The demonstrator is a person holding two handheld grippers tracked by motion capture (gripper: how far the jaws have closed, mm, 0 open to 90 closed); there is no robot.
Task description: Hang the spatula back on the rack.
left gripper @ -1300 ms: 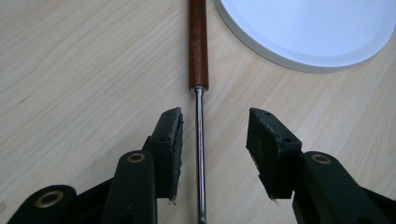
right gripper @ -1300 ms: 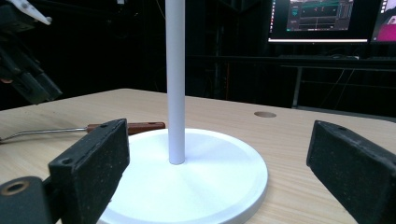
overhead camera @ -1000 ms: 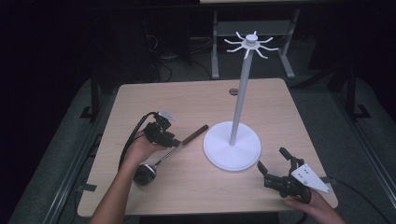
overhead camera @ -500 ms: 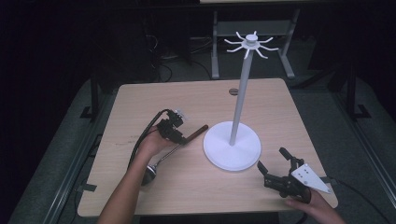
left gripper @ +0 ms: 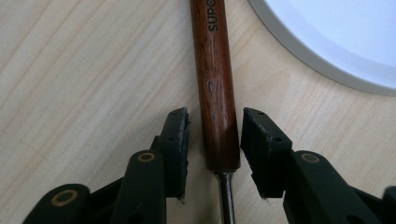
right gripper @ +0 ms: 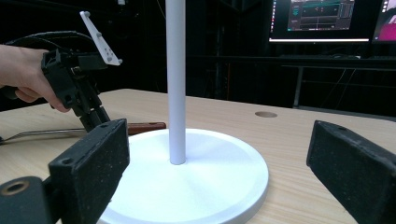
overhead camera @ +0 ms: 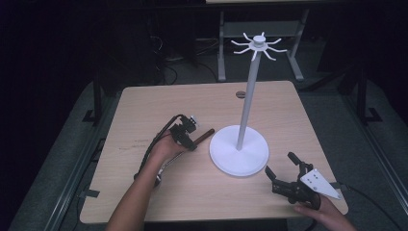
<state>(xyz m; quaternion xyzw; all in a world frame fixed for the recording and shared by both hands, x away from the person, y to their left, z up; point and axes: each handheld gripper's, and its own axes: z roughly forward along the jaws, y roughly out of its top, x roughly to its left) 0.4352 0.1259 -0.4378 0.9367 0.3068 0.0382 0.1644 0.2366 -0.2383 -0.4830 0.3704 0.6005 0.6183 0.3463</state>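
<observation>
Left claw (left gripper: 212, 140): jaws have just been narrowing — astride the handle (left gripper: 215, 88), a gap at each pad.
Right claw (overhead camera: 285, 174): wide, holding nothing.
Handle: flat on desk (overhead camera: 144, 115) — beside stand (overhead camera: 239, 155).

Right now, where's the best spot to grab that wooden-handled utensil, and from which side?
Probably the wooden handle near its metal end, from straight above. It lies flat on the table, round and straight, and the left gripper already straddles it, fingers either side with small gaps. The stand's white base sits close.
</observation>
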